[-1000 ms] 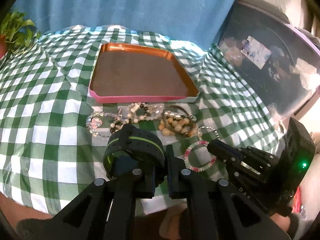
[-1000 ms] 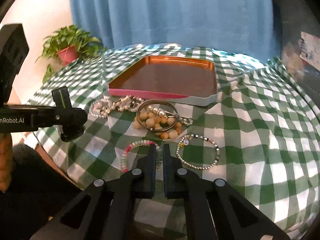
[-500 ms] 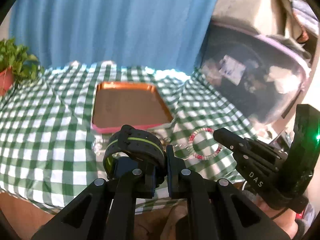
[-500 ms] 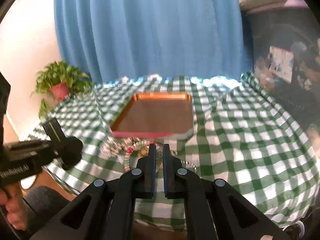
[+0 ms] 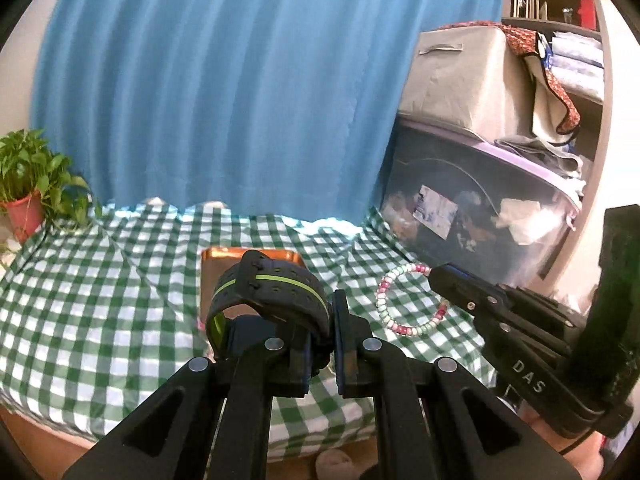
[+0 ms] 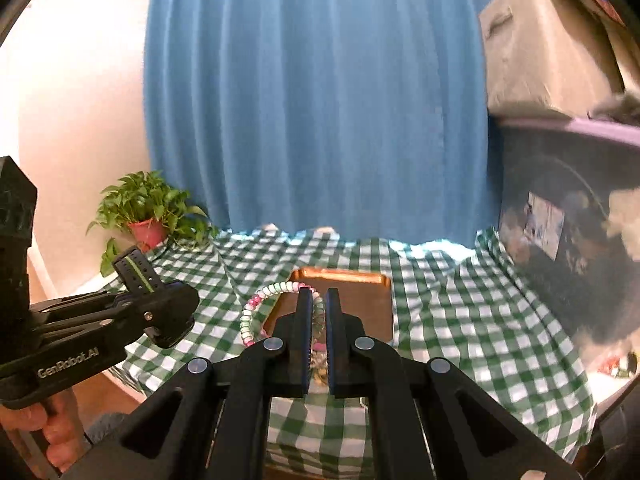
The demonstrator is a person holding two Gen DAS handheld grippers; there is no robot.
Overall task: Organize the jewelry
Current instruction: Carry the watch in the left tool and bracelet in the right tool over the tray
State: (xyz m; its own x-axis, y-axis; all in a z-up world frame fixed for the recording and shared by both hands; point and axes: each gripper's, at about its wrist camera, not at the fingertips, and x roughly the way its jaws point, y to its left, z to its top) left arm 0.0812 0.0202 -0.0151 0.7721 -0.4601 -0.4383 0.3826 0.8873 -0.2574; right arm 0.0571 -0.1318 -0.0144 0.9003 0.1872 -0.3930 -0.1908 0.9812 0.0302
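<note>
Clamped in the left gripper is a black watch strap, while a beaded bracelet is gripped by the right gripper, both above the table. Nothing is seen placed in the copper tray yet, so most sorting is judged undone.

1. The setting is presenting as a lived-in room of a home, not a commercial or laboratory space.
2. A green-and-white checked cloth is covering the work surface, lying in soft creases.
3. A blue curtain is hanging in pleats across the back.
4. A potted plant in a red pot is standing at the far left edge.
5. A dark plastic storage bin and a grey fabric box are sitting stacked at the right.
6. Shelves are holding folded linens and draped clothing.
</note>
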